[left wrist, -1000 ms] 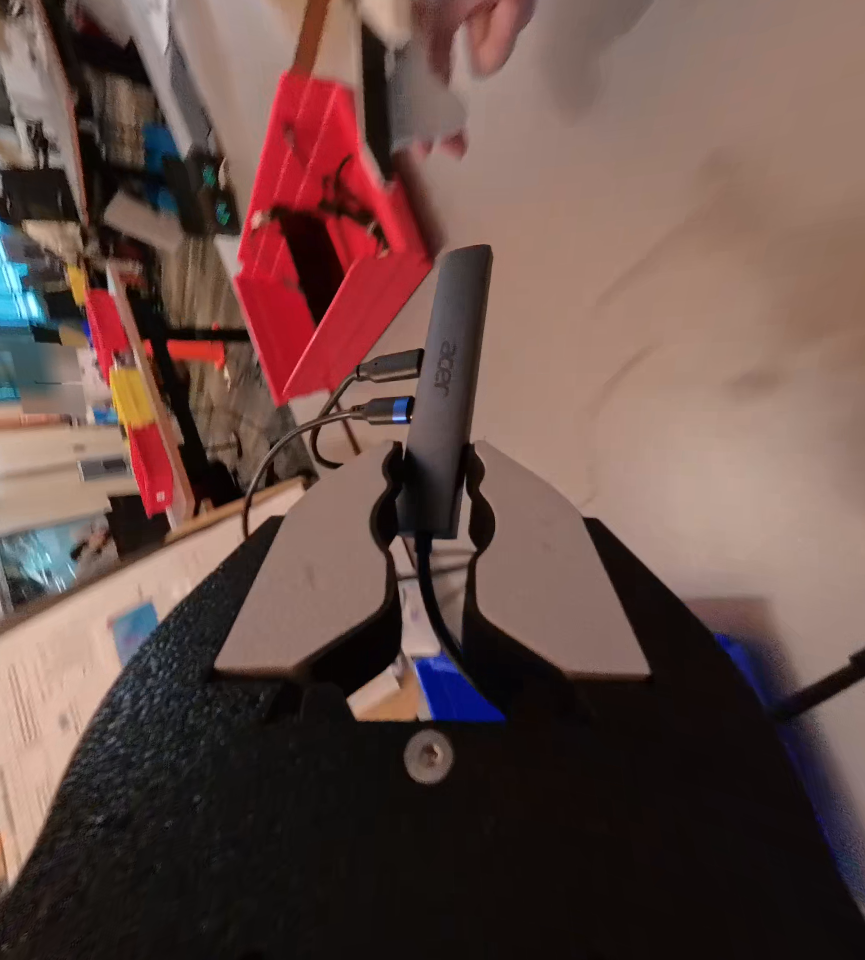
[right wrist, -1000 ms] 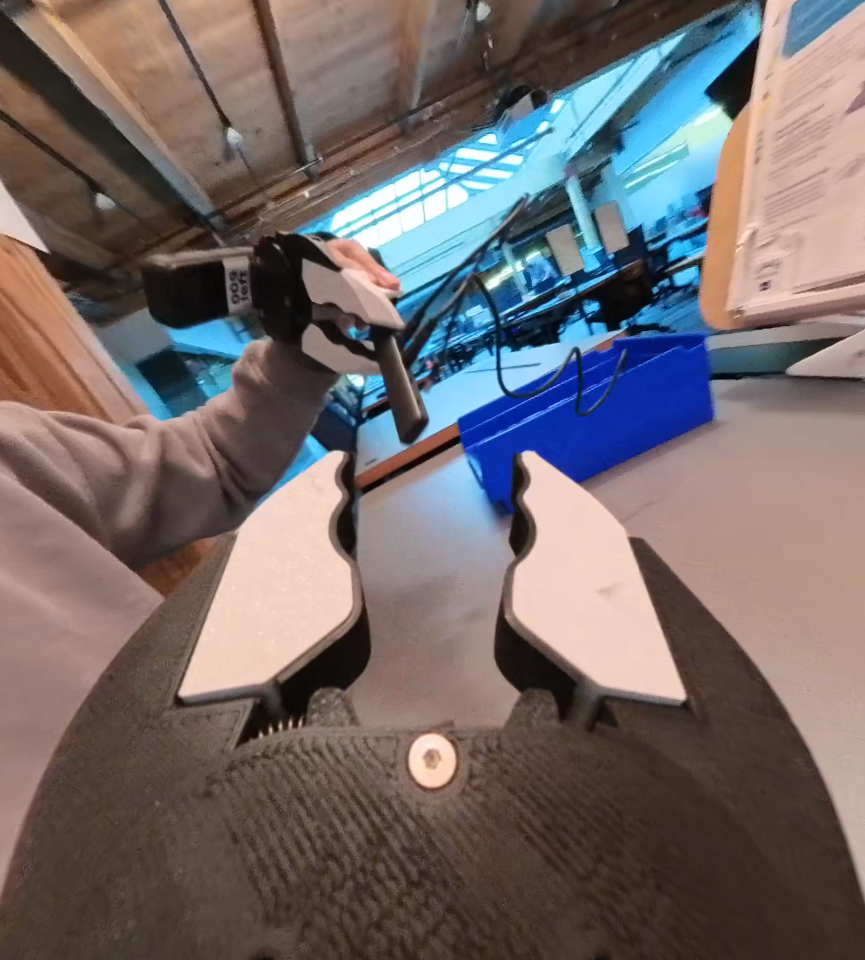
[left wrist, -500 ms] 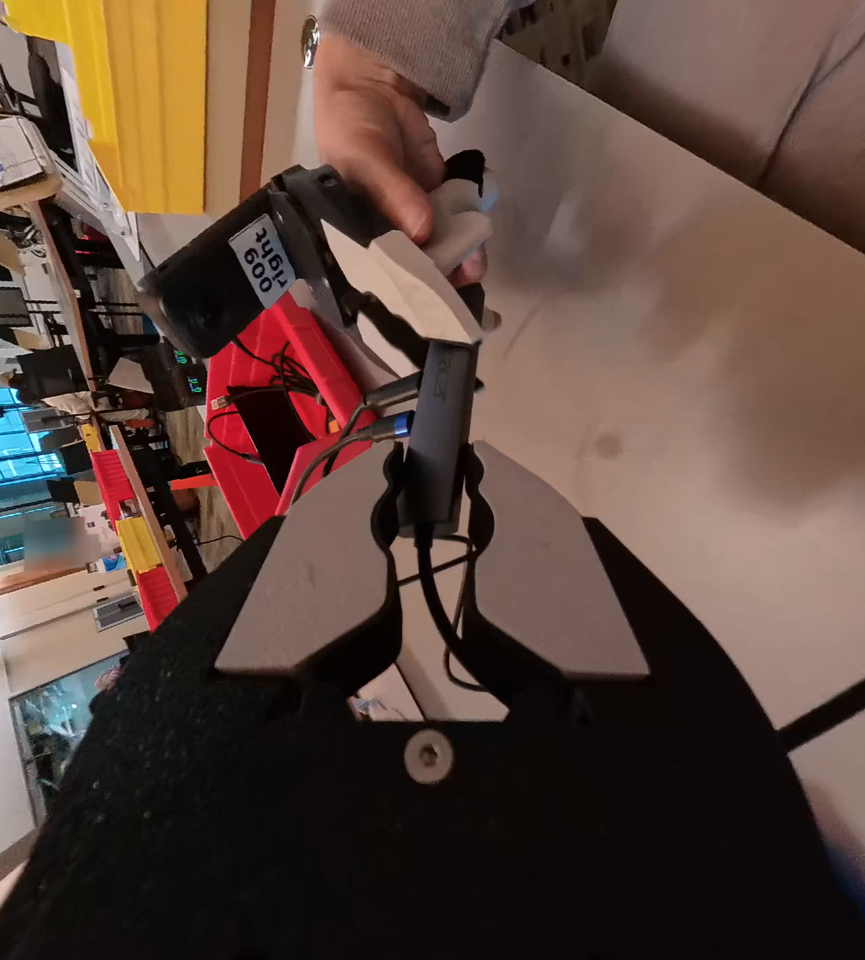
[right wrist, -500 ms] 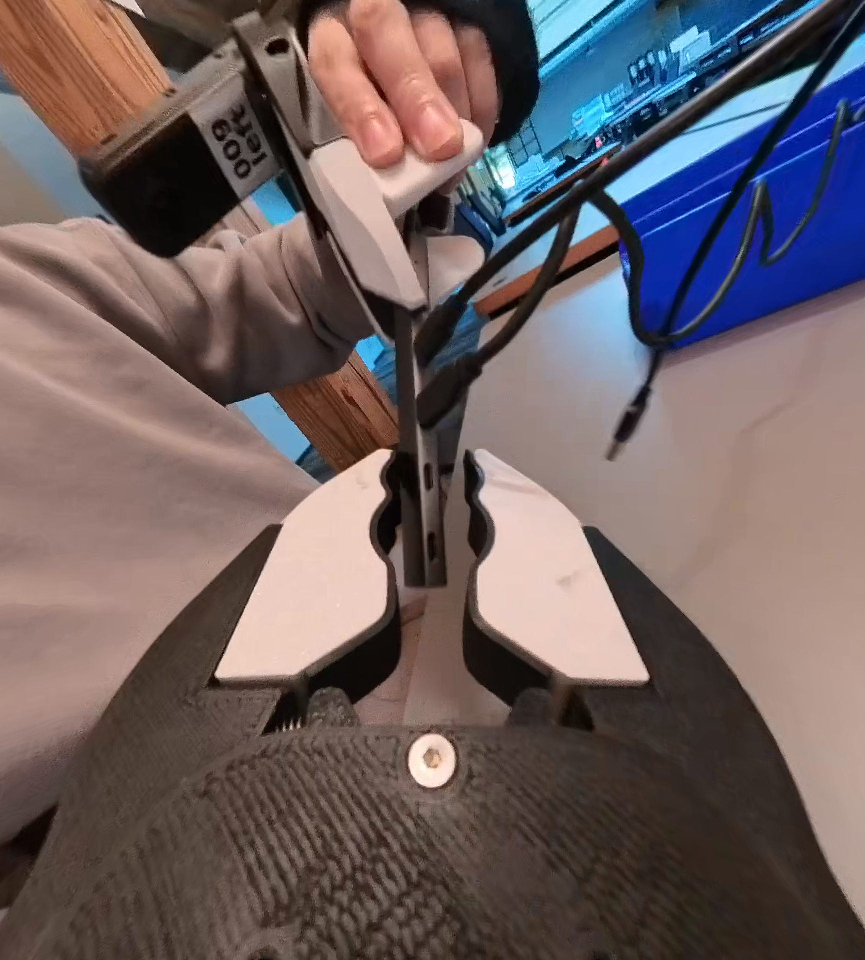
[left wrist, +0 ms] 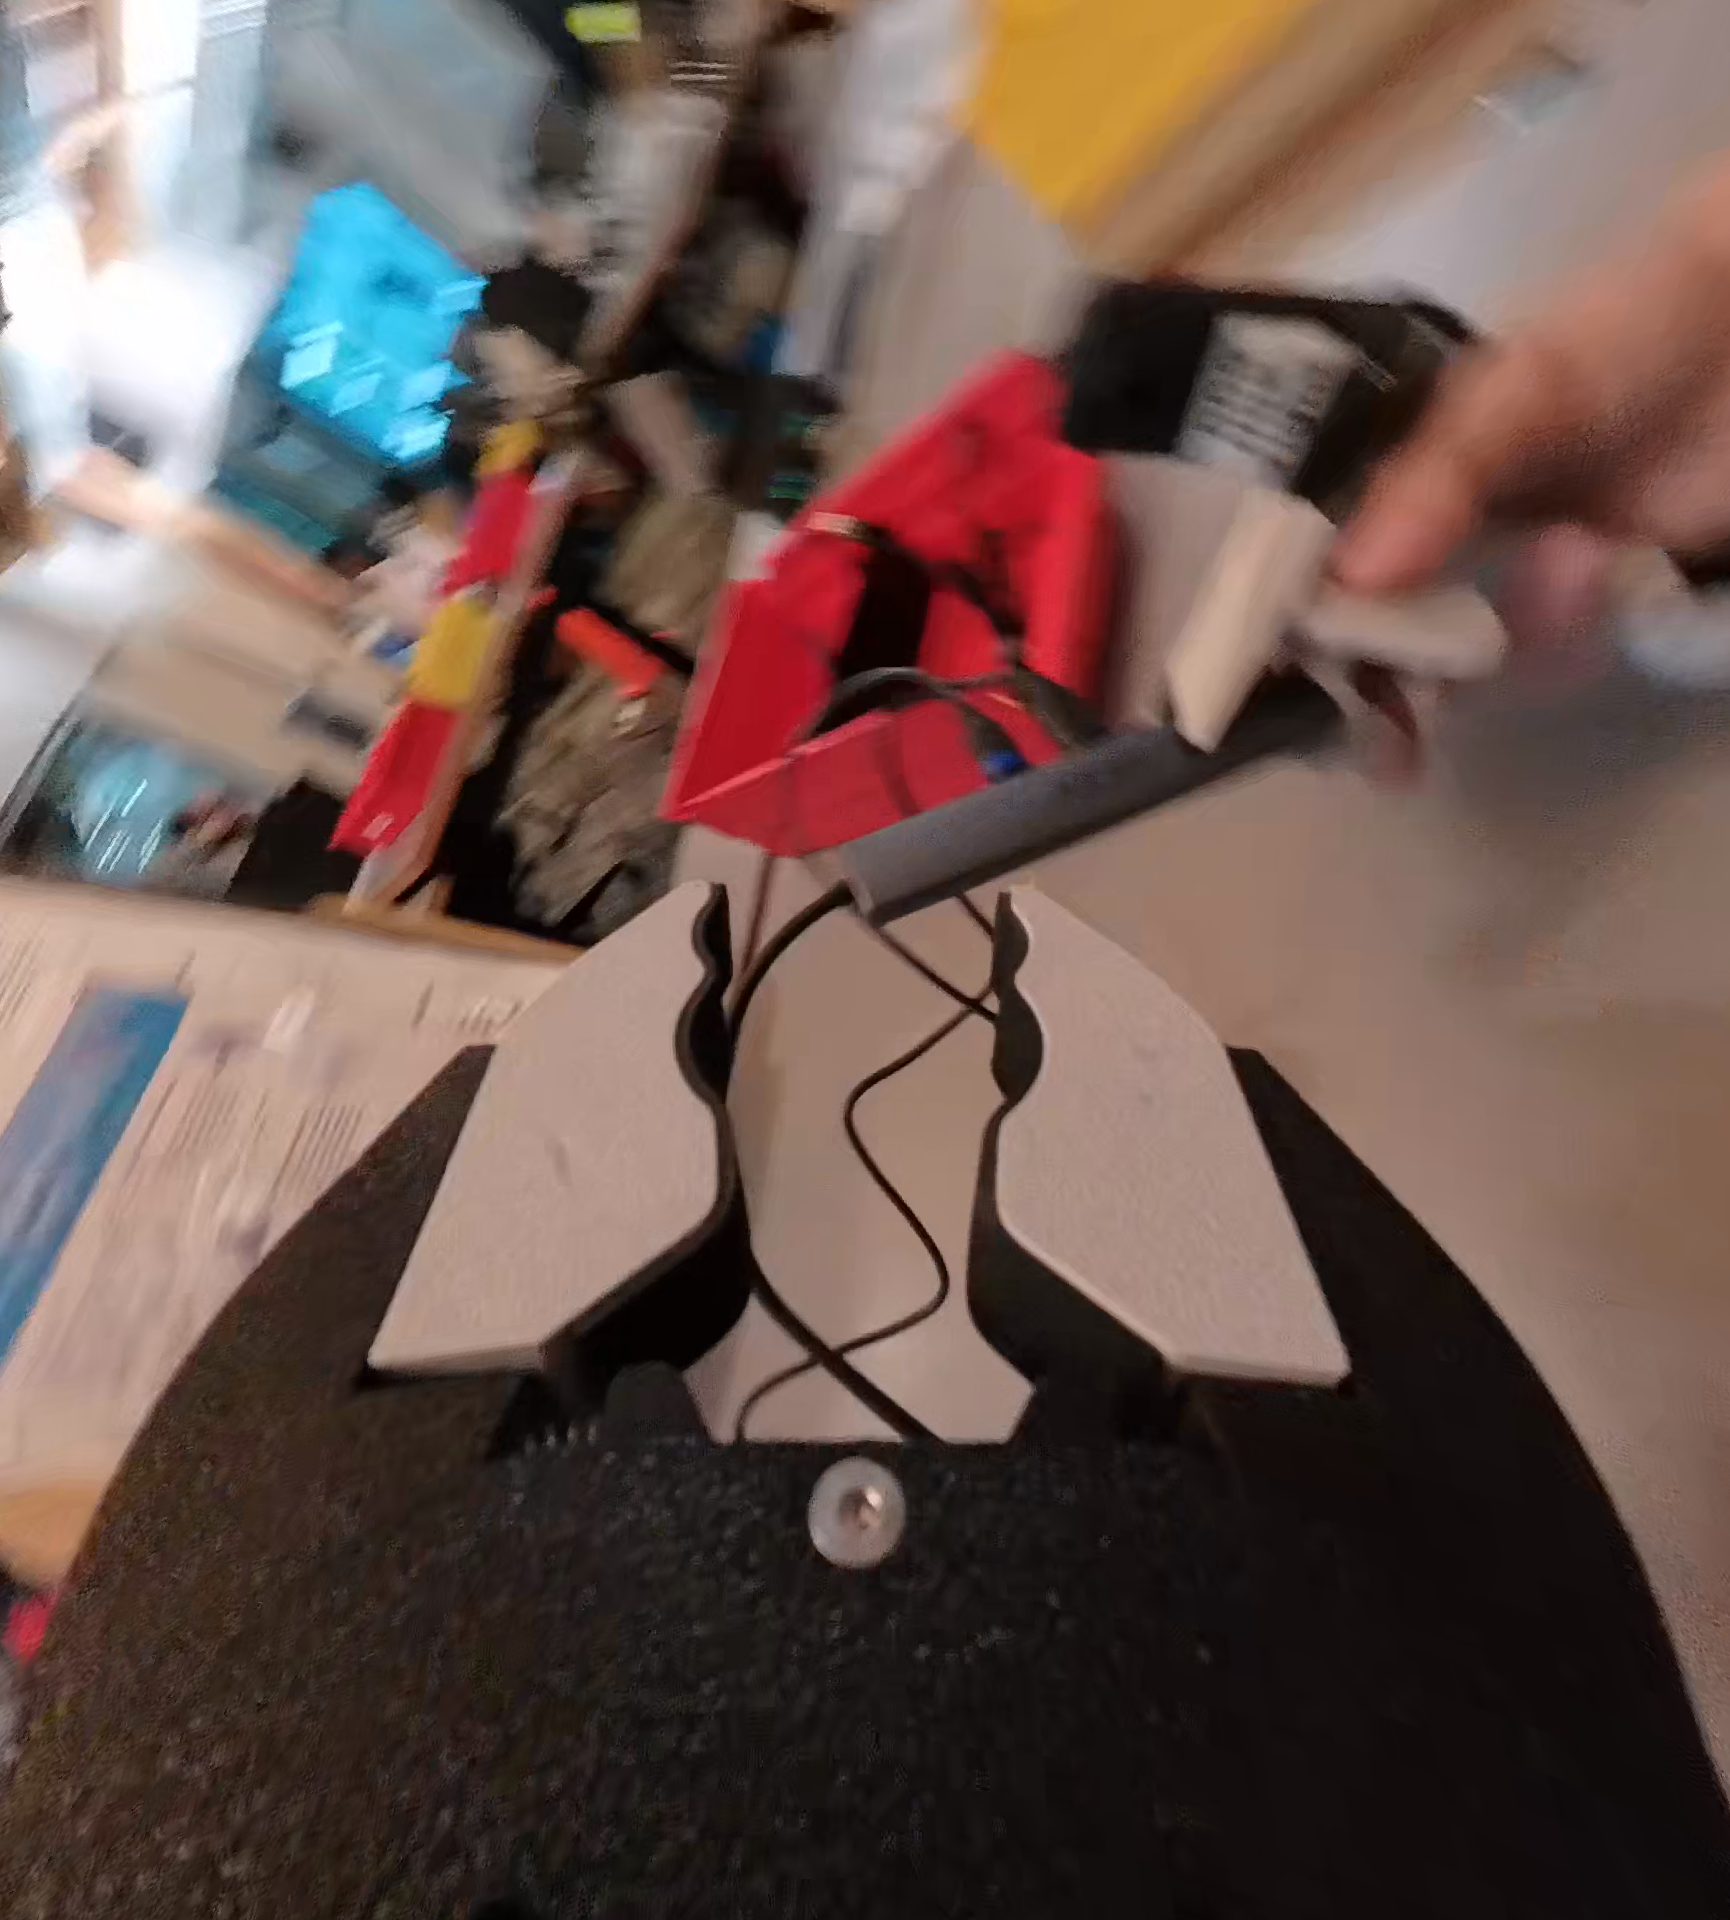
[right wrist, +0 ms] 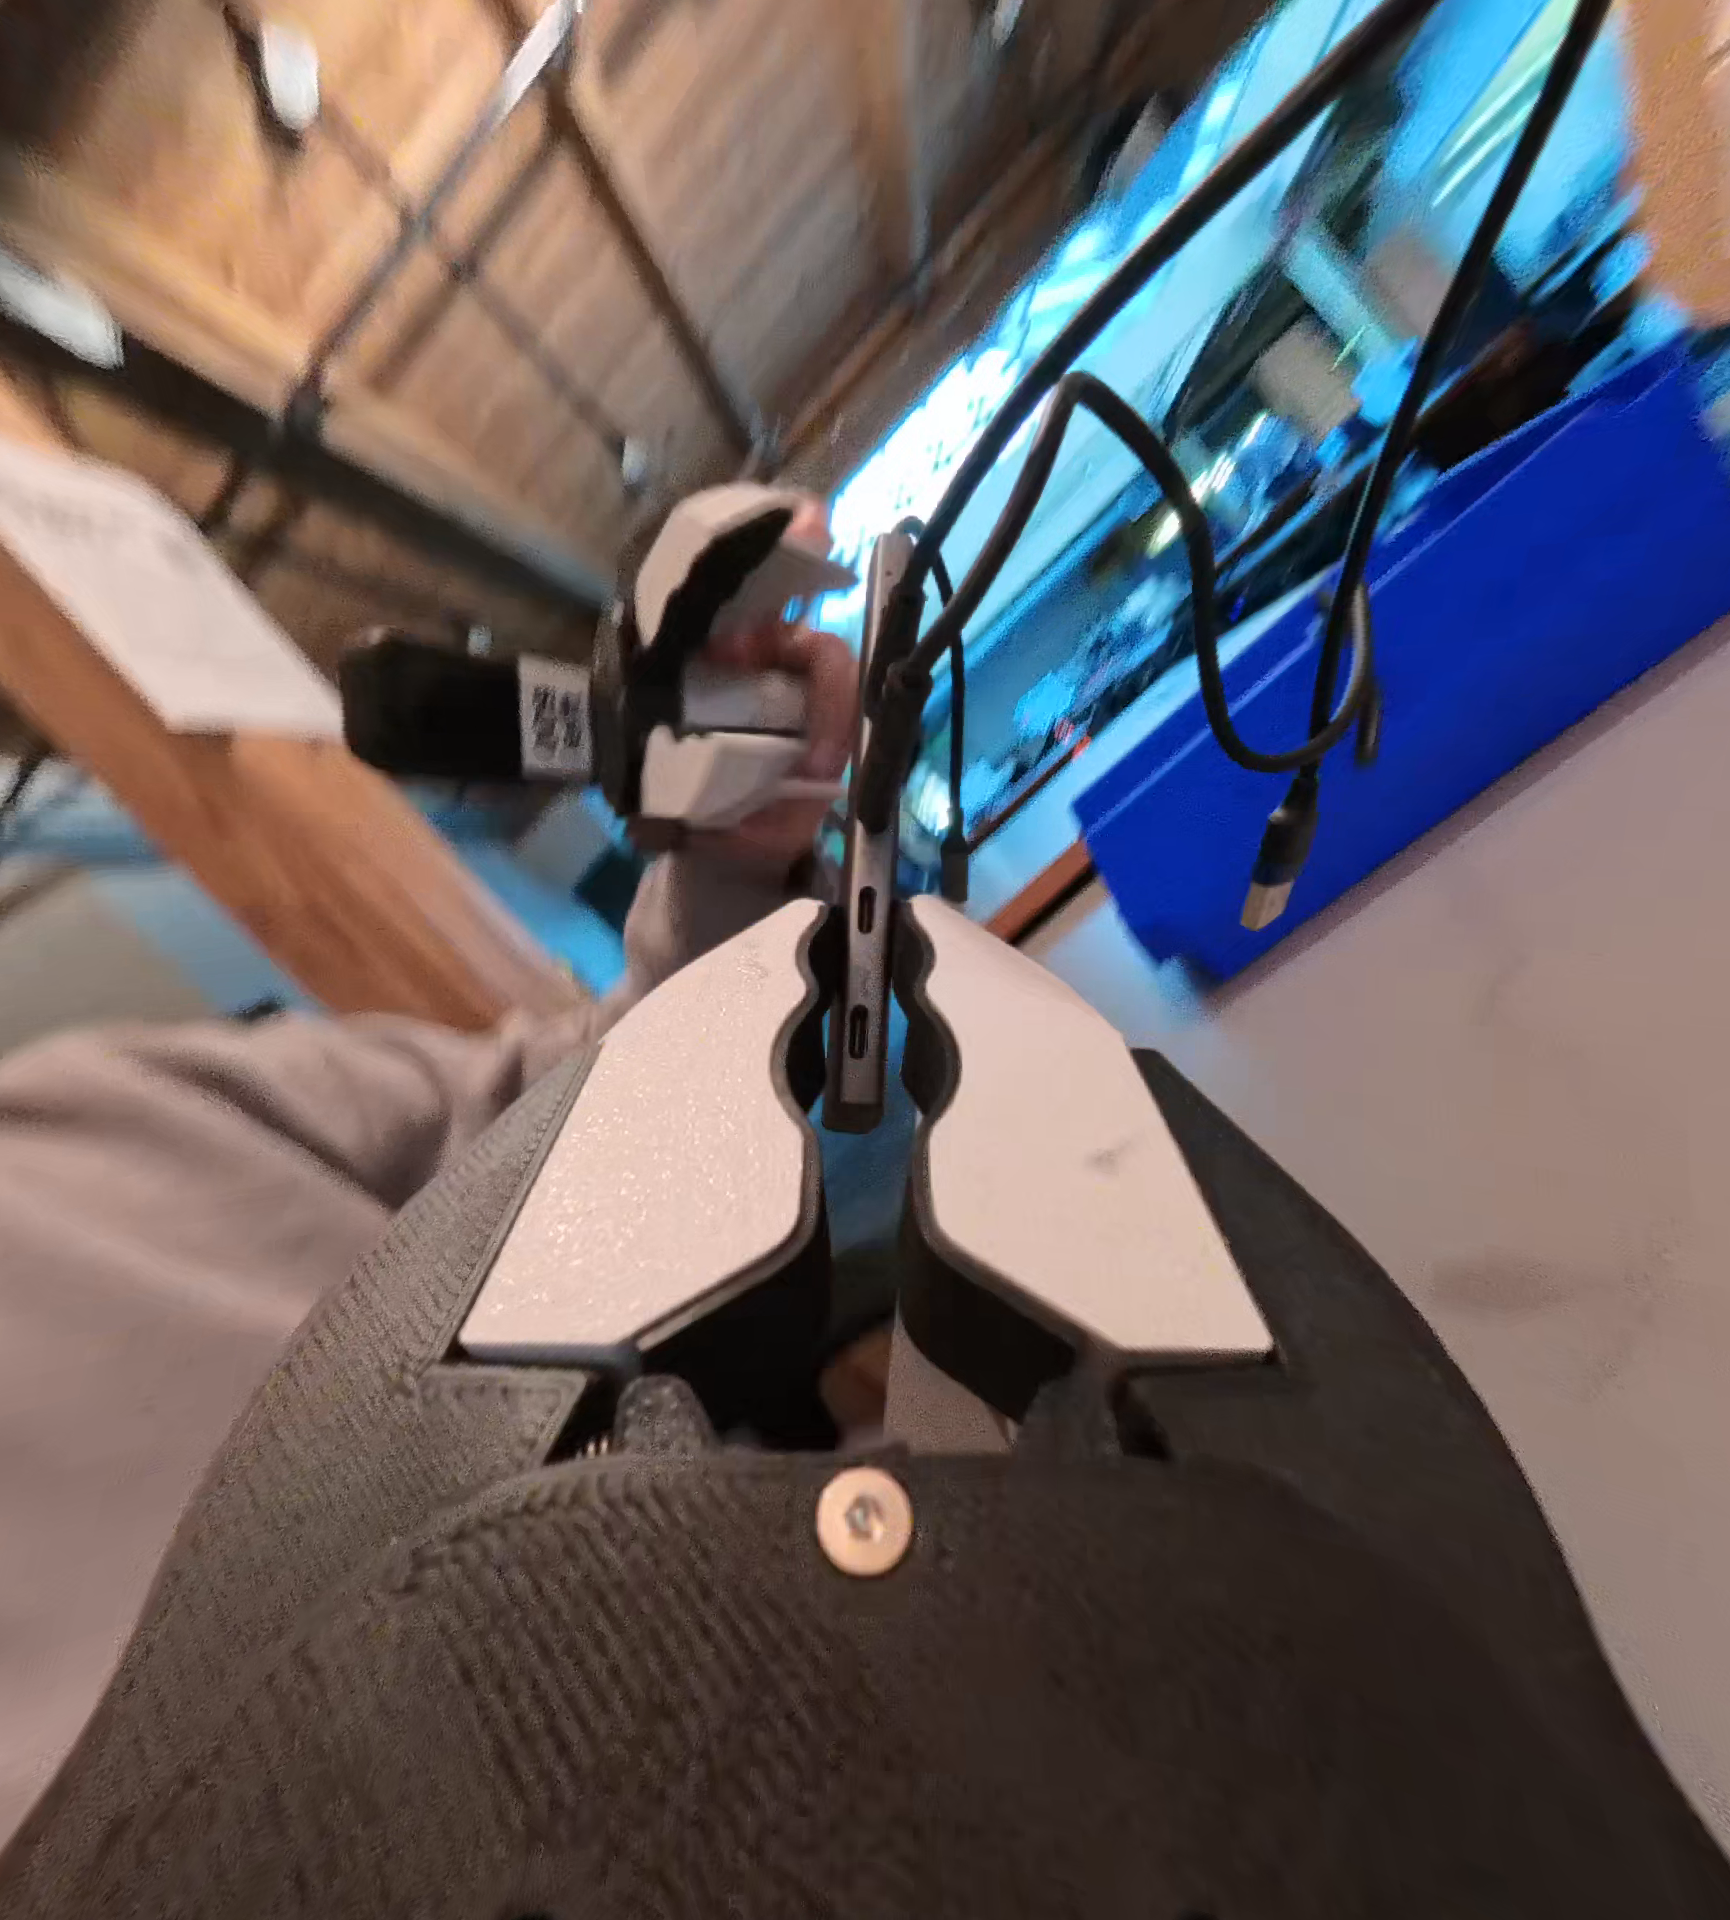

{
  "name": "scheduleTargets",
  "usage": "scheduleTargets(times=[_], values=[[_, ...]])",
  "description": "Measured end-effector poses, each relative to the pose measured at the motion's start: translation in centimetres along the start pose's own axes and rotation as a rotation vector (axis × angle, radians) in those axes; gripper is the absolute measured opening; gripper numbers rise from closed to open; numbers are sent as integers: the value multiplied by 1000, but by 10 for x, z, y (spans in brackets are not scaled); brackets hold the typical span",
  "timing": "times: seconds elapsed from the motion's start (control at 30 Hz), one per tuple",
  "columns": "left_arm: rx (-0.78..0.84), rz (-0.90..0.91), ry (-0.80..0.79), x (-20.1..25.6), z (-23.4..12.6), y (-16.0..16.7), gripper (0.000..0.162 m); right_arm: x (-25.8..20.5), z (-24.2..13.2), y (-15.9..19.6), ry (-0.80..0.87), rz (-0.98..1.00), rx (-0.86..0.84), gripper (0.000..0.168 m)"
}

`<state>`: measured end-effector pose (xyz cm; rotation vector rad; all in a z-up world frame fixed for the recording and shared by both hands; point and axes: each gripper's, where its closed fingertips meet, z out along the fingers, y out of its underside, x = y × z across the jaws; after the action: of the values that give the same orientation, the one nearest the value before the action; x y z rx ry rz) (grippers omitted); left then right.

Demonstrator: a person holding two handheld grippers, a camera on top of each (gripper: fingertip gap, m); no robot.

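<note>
A slim dark grey hub [right wrist: 863, 997] with cables plugged into its side stands between the fingers of my right gripper [right wrist: 866, 914], which is shut on it, above the table. In the left wrist view the hub [left wrist: 1048, 810] reaches from the right gripper's white fingers [left wrist: 1235, 623] down to my left gripper [left wrist: 861, 904]. The left gripper is open and empty, with the hub's end just off its fingertips. Thin black cables [left wrist: 892, 1143] run through its gap. A loose plug [right wrist: 1276, 873] dangles from a cable. The left gripper [right wrist: 726, 717] also shows beyond the hub.
A red bin [left wrist: 944, 582] holding cables stands behind the hub on the pale table [left wrist: 1463, 1091]. A blue bin [right wrist: 1463, 675] sits at the table's far side. A printed board [left wrist: 113, 1091] leans at the left. A grey sleeve [right wrist: 165, 1195] fills the lower left.
The left gripper has let go of the hub, opened and drawn back. The right gripper has closed on the hub's other end and now carries it. Both views swung and are blurred.
</note>
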<state>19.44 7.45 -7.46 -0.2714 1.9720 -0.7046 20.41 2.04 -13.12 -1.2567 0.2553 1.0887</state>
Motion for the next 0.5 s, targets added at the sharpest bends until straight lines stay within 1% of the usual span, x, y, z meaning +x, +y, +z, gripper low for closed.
scheduleTargets(times=[0.07, 0.1, 0.13, 0.17, 0.23, 0.3, 0.33, 0.4, 0.43, 0.5], values=[[40, -308, -238, -28, -16, -3, 46, 7, -3, -14, 44, 23, 143, 10], [79, -494, -309, -31, -21, -2, 42, 11, -3, -19, 67, 22, 203, 10], [128, -682, -338, -26, -22, 1, 39, 13, -3, -22, 92, 12, 250, 10], [176, -850, -321, -15, -16, 4, 39, 14, 0, -21, 111, -4, 278, 10], [268, -1121, -210, 11, 3, 12, 37, 9, 8, -17, 103, -41, 321, 10], [388, -1370, -92, 25, 19, 17, 36, 4, 19, -9, 95, -41, 339, 10], [467, -1466, -2, 30, 24, 13, 30, 1, 24, -4, 92, -45, 333, 10], [586, -1595, 158, 34, 29, 5, 22, 0, 32, 6, 111, -86, 307, 9], [635, -1624, 211, 35, 30, 2, 11, 0, 34, 9, 127, -109, 289, 10], [659, -1636, 233, 35, 32, 1, 10, 3, 33, 9, 156, -120, 302, 9]])
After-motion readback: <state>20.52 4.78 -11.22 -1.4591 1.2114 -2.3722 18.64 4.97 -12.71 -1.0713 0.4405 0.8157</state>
